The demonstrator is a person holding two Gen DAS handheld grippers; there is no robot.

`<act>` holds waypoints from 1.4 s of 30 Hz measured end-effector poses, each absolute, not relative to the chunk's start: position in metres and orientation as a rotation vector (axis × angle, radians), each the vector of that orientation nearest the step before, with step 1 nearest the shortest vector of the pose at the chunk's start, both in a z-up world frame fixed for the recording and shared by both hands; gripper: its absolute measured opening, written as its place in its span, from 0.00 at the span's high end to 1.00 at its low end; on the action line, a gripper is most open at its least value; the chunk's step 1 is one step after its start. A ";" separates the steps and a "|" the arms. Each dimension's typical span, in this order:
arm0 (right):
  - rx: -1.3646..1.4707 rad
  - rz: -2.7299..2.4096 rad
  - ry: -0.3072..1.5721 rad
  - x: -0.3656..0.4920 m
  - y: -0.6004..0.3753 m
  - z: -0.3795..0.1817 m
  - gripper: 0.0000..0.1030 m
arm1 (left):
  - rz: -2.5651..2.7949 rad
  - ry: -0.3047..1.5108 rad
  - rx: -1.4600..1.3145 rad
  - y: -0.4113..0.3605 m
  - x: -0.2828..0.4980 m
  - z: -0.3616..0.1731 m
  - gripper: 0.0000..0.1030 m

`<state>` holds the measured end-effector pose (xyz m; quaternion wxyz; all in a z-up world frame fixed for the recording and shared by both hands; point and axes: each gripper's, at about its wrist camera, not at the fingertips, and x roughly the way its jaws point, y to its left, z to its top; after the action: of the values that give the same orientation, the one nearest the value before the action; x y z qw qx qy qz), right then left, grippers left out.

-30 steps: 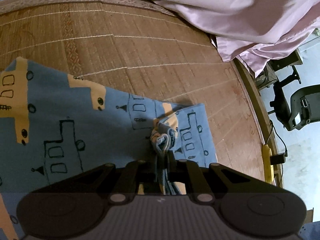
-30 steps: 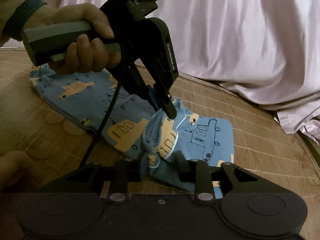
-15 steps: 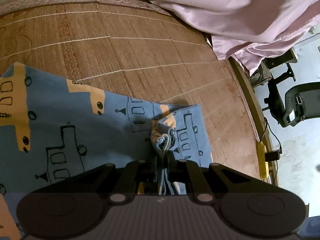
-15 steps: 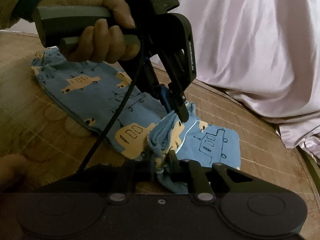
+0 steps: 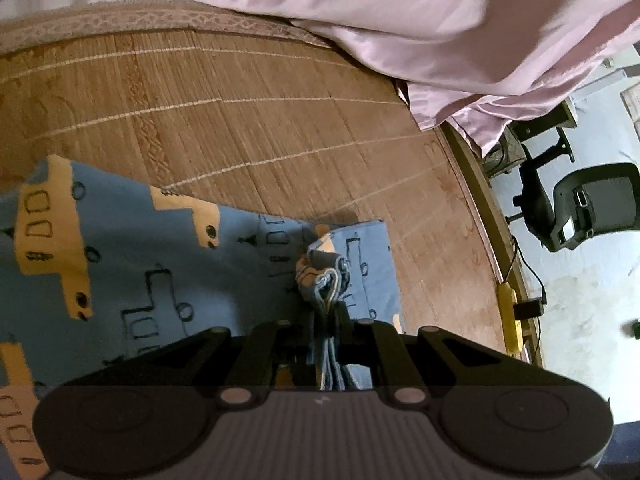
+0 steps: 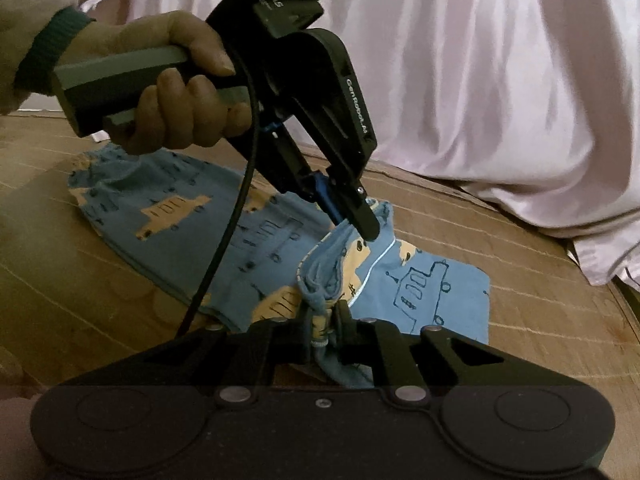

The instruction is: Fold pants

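I keep both units clamped on the blue printed pants (image 6: 256,240) lying on the woven mat (image 5: 248,120): the left hand-held gripper (image 6: 366,220) and the right hand-held gripper (image 6: 326,322) each pinch a bunched hem. Compared with 1.0 s ago, the left unit has carried its fold higher and further right, and the right pinch has tightened.

Blue pants (image 6: 256,240) with yellow vehicle print lie flat, hem bunched upward.

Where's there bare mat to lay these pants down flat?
Bare mat lies between the pants and the pink sheet, and between the pants' end and the bed's edge. It is crowded where the left gripper and right gripper pinch the bunched cloth.
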<state>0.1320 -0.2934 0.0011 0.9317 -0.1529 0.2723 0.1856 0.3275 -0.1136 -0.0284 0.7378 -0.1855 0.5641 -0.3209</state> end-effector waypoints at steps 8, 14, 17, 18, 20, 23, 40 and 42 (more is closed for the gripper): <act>-0.380 0.502 0.568 0.138 -0.266 0.014 0.89 | -0.704 1.218 -0.369 -0.081 0.323 -0.015 0.90; -0.415 0.597 0.547 0.143 -0.244 0.024 0.89 | -0.679 1.190 -0.415 -0.040 0.318 -0.013 0.90; -0.431 0.634 0.539 0.145 -0.234 0.028 0.89 | -0.660 1.180 -0.436 -0.024 0.315 -0.014 0.90; -0.436 0.646 0.539 0.145 -0.229 0.027 0.89 | -0.652 1.179 -0.437 -0.018 0.315 -0.014 0.90; -0.445 0.671 0.537 0.147 -0.221 0.028 0.89 | -0.643 1.174 -0.441 -0.008 0.313 -0.014 0.90; -0.462 0.704 0.534 0.149 -0.211 0.029 0.89 | -0.637 1.167 -0.449 0.006 0.312 -0.014 0.90; -0.487 0.815 0.620 0.164 -0.174 0.006 0.89 | -0.557 1.208 -0.424 0.036 0.308 -0.038 0.90; -0.495 0.814 0.635 0.164 -0.171 0.001 0.89 | -0.540 1.216 -0.413 0.036 0.307 -0.040 0.88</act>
<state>0.1641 -0.1713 0.0014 0.8407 -0.2340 0.3002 0.3850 0.3069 0.0359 -0.0400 0.7669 -0.1903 0.5601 -0.2489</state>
